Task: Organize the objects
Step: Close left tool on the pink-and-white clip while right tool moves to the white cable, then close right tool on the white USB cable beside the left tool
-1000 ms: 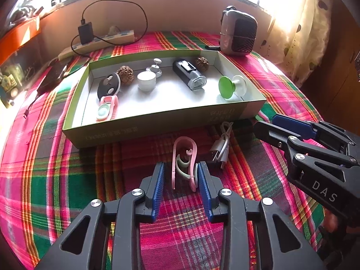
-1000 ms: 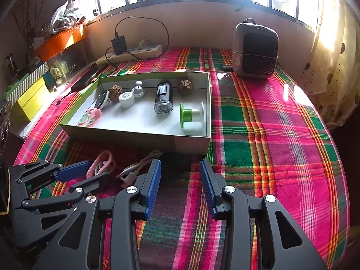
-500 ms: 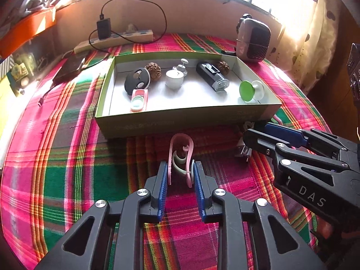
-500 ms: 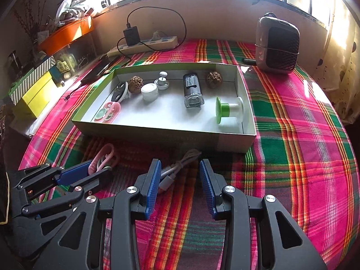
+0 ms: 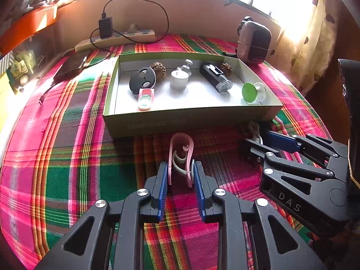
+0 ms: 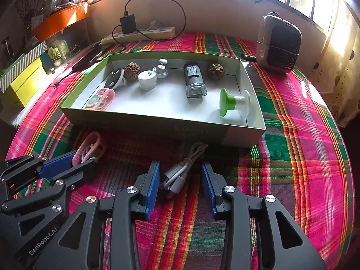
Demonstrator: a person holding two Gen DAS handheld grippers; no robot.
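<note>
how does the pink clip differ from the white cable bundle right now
The pink clip is a stiff pink loop; the white cable bundle is a soft coiled cord with plugs. The clip is pinched between the left gripper's jaws, while the cable bundle lies loose between the right gripper's open jaws, untouched. Both lie on the plaid cloth just in front of the box.

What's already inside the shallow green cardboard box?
Inside the shallow green cardboard box: a black round disc, two brown knobbly balls, white jar, white knobbed piece, black-and-clear cylinder, green-and-white spool, pink contact-lens-style case. Nothing visibly hidden.
</note>
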